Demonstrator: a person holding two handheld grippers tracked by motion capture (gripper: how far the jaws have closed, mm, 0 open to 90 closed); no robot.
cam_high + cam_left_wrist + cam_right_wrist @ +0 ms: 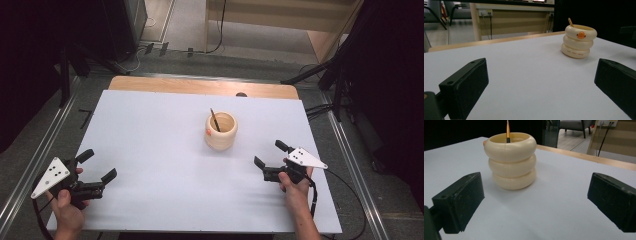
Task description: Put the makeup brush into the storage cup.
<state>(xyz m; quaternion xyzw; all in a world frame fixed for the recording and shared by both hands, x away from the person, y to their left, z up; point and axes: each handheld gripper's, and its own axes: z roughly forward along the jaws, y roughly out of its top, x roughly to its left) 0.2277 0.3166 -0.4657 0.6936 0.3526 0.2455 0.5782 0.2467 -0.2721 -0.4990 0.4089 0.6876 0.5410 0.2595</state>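
A cream ringed holder [221, 131] with an orange duck mark stands near the middle of the white table [165, 150]. A pencil [215, 120] leans inside it. The holder [578, 41] sits far off to the right in the left gripper view, and the holder [510, 161] is close ahead with the pencil [508, 132] sticking up in the right gripper view. My left gripper [97, 166] rests at the near left, jaws wide apart and empty. At the near right my right gripper [270, 154] is open with nothing between its jaws, a short way from the holder.
A wooden strip [200, 86] runs along the table's far edge. Beyond it are floor cables and dark stands [345, 65]. Metal rails [350, 150] flank the table on both sides.
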